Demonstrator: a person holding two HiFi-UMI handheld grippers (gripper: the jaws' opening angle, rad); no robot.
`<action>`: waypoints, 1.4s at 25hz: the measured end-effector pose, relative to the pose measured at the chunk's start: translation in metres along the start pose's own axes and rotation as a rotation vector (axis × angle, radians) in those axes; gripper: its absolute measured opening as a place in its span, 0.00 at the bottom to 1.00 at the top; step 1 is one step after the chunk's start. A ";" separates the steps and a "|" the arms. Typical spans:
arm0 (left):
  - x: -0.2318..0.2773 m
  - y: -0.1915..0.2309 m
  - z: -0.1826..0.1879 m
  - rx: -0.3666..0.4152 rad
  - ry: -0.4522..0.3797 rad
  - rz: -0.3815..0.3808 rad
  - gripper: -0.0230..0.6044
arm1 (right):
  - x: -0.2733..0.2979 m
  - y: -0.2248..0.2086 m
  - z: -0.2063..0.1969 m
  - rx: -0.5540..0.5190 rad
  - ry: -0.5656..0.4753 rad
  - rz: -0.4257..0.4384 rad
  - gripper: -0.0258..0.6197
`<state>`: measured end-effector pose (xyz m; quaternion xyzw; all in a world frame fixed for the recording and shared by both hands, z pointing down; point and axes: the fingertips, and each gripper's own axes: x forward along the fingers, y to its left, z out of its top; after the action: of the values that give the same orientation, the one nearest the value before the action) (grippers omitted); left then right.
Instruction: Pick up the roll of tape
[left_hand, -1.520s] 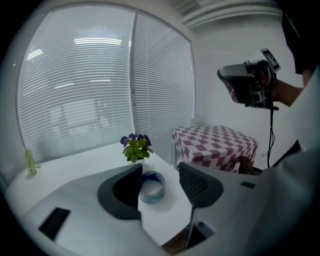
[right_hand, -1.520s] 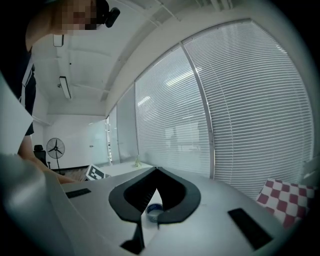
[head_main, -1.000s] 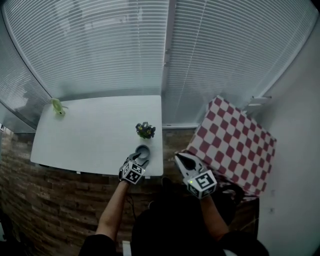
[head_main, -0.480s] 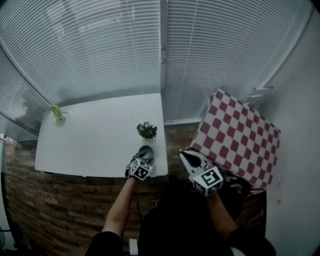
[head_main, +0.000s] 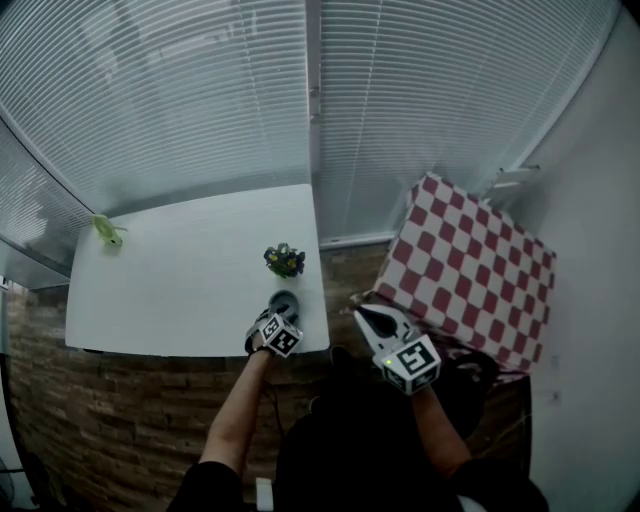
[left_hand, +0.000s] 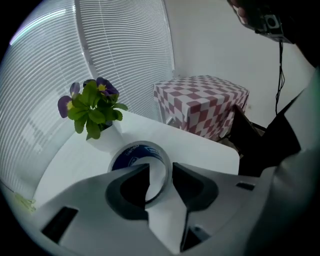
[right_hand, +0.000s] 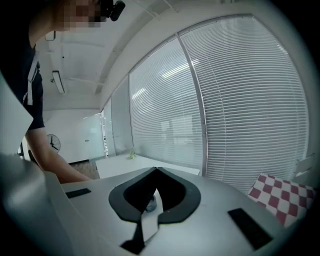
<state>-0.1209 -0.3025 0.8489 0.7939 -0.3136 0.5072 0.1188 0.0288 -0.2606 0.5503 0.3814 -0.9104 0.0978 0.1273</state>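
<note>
Lowered since the earlier frame, the left gripper straddles the roll of tape. Its jaws have just been closing: one sits inside the ring and one outside, with the roll's wall between them, not yet pinched. On the white table are one small green figure at the far left corner, one potted plant with purple flowers, then the one roll at the near right edge, its blue band's white print too small to read. The right gripper, off the table, has its jaws pressed together, empty. One red-and-white chequered box stands rightmost
</note>
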 end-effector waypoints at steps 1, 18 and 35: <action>0.000 -0.001 -0.001 0.006 0.002 -0.008 0.26 | 0.000 0.002 -0.003 0.006 0.006 0.010 0.05; -0.011 -0.008 -0.001 0.006 -0.047 -0.052 0.11 | 0.000 -0.016 -0.009 0.142 -0.048 -0.046 0.05; -0.141 0.037 0.049 -0.325 -0.596 0.211 0.11 | -0.006 -0.016 -0.002 0.134 -0.087 -0.068 0.05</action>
<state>-0.1481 -0.3027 0.6977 0.8409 -0.4915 0.2062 0.0938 0.0445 -0.2676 0.5514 0.4237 -0.8929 0.1376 0.0653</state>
